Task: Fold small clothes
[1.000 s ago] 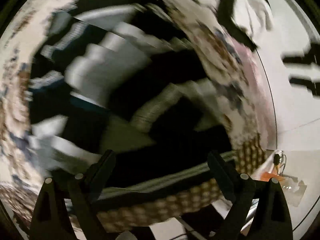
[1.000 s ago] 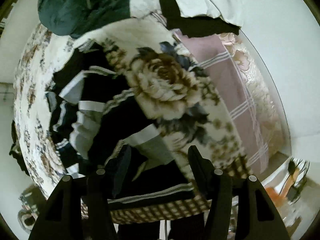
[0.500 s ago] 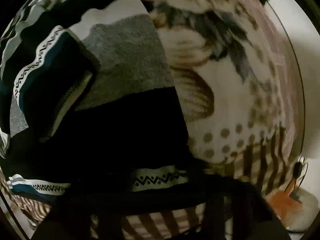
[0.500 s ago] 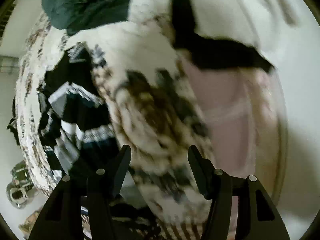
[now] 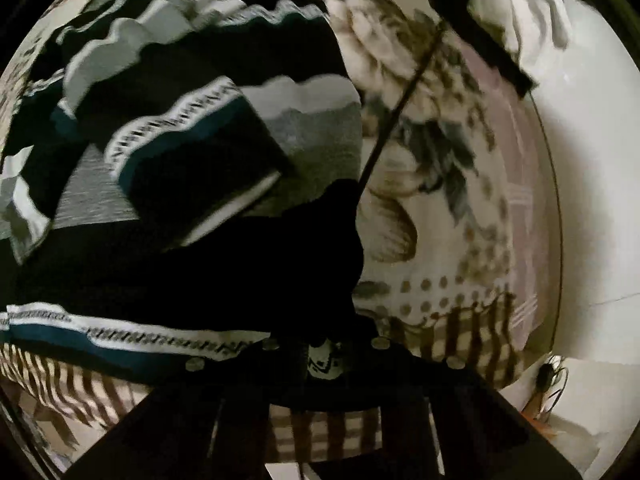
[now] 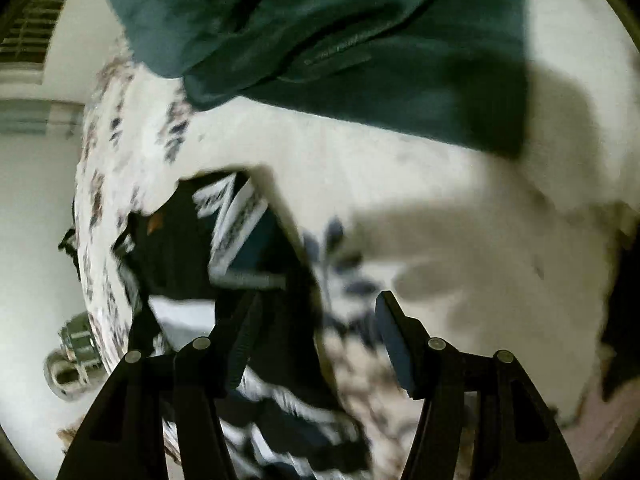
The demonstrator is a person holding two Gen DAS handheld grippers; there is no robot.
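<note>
A black knit garment with white, grey and teal patterned bands lies crumpled on a floral blanket. My left gripper is shut on the garment's patterned hem, its jaws close together with fabric pinched between them. In the right wrist view the same garment lies at the lower left. My right gripper is open and empty, hovering over the blanket at the garment's right edge.
A dark green garment lies at the far side of the blanket. A white garment with a black strap lies at the upper right. The bed's edge and white floor are to the right.
My left gripper has closed on the garment's hem. My right gripper has swung up and away from the garment, staying open.
</note>
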